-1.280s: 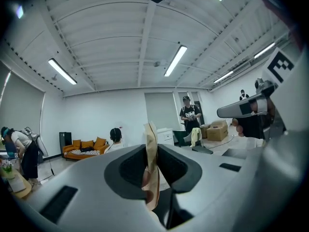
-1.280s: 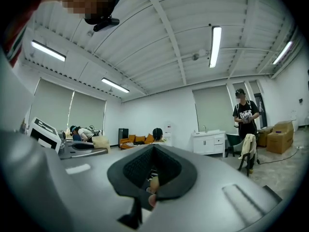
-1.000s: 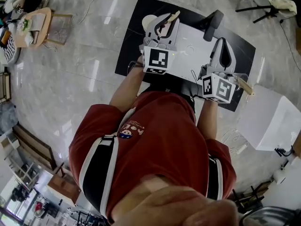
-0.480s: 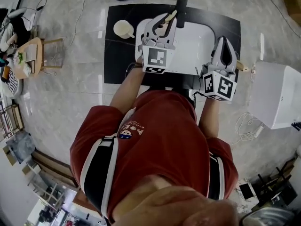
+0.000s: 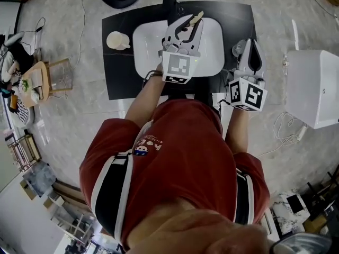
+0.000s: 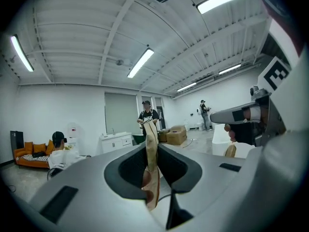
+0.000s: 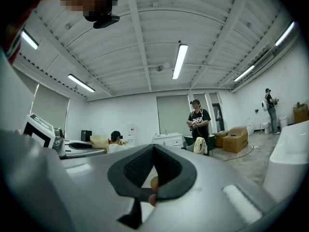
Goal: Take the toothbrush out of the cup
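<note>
Above the black tabletop point(image 5: 119, 73), the left gripper point(image 5: 184, 28) has its fingers clamped on the toothbrush point(image 5: 196, 18) — well apart from the cup point(image 5: 117, 40); the right gripper point(image 5: 252, 45) has its fingers pressed together, gripping nothing.

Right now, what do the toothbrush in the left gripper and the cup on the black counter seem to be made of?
The toothbrush is probably bamboo or wood with a matt finish: its handle is pale tan with uneven brown tones. The cup may be ceramic or plastic: it is cream, smooth and opaque, but too small to tell further.
</note>
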The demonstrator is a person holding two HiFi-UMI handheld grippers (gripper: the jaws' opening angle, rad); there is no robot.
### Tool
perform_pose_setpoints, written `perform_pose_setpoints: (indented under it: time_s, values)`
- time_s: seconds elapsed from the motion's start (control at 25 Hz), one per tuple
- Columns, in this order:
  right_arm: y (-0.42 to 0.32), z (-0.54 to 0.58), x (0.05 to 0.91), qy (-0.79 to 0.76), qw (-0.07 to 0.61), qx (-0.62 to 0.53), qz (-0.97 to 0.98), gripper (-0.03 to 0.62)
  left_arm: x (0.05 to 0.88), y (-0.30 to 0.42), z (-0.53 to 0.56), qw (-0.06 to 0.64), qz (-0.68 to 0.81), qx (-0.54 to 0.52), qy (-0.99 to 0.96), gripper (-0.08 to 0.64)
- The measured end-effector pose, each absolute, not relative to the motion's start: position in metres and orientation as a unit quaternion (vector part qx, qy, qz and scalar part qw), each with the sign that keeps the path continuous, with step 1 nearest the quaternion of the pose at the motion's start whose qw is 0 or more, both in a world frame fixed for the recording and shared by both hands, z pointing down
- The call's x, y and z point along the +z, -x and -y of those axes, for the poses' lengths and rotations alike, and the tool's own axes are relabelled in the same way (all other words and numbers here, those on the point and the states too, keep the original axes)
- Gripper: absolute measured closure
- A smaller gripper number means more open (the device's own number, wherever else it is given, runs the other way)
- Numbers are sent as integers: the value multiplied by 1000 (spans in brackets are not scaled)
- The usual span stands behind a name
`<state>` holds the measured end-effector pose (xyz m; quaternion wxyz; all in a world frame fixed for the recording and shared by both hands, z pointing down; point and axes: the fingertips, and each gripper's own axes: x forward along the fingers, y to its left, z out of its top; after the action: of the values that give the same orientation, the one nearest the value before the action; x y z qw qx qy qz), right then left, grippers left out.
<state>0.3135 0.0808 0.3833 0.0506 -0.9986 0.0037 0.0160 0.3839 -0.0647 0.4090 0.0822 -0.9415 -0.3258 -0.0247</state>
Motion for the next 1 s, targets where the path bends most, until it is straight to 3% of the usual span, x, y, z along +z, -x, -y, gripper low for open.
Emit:
perform_pose_setpoints:
  time_s: [0.32, 0.4, 0.64, 1.0]
  values:
    - [-269, -139, 385, 995, 61, 47, 59, 578, 425, -364, 3, 88, 383, -36, 919, 491]
    - [-261, -145, 391, 995, 71, 44, 56, 453, 429, -361, -8, 88, 393, -41, 914, 491]
    - [-249, -158, 425, 993, 101, 15, 54, 313, 442, -352, -29, 97, 411, -55, 905, 491]
    - [-259, -158, 487, 990, 126, -59, 23, 262, 459, -348, -41, 111, 409, -73, 903, 491]
